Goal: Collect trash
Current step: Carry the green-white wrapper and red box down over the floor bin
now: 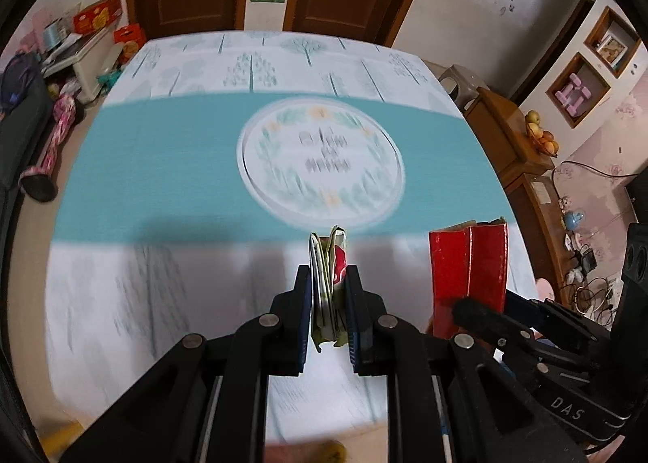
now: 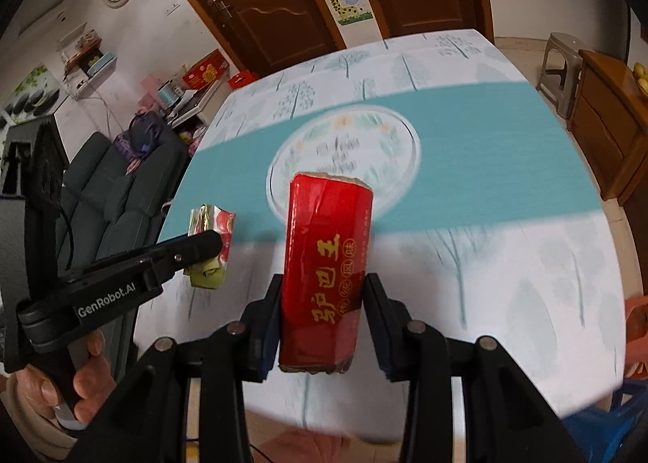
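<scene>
My left gripper (image 1: 329,281) is shut on a crumpled green, white and red wrapper (image 1: 329,285), held above the near part of the table. The wrapper also shows in the right wrist view (image 2: 210,244), clamped in the left gripper (image 2: 208,248). My right gripper (image 2: 324,293) is shut on a red carton with gold characters (image 2: 328,272), held upright above the table. The red carton also shows in the left wrist view (image 1: 467,264), to the right of the wrapper.
The table (image 1: 162,147) has a white tree-print cloth with a teal band and a round printed emblem (image 1: 320,163). A dark sofa (image 2: 109,196) stands to the left, a wooden cabinet (image 2: 607,127) and a grey stool (image 2: 561,62) to the right.
</scene>
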Tool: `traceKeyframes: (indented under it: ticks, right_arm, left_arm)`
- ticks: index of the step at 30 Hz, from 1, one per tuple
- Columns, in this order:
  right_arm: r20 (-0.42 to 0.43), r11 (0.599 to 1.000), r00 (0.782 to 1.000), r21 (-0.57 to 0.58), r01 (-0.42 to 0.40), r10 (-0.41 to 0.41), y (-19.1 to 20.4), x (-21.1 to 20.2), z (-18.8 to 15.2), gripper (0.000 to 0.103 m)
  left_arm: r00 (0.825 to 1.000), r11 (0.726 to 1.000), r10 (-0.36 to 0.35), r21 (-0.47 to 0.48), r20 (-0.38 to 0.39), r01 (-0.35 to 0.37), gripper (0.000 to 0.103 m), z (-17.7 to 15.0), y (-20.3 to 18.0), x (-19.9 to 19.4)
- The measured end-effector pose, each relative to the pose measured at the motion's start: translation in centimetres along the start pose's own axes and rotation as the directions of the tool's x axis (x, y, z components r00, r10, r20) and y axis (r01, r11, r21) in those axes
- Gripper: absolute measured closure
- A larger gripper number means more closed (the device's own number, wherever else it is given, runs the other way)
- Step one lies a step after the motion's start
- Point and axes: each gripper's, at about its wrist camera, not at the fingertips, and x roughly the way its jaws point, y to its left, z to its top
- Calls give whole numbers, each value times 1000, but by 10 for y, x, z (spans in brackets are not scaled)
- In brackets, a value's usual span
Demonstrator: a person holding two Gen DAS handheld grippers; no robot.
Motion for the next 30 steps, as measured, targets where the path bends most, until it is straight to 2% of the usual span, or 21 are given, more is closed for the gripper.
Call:
traceKeyframes:
  ticks: [7,13,23,30]
  right_arm:
    - [-31,999,999,-36,-18,17,-13,-35,-72,65]
    - [-103,999,994,-24,-41,39,-22,-38,-125,65]
    - [-235,997,970,70,-40,55,-38,1,-184,64]
    - [-265,992,964,122,0,33,-53,44,-209,64]
  left_arm:
    - [999,1000,28,0,18,-28,90,-85,-31,-25]
    - [999,999,34,-9,-20,-35,90,-135,-41,-30]
    - [992,999,12,47,-123,-6,90,-187,-43,-4]
    - [983,995,4,100,-184,15,88,-214,-31,37]
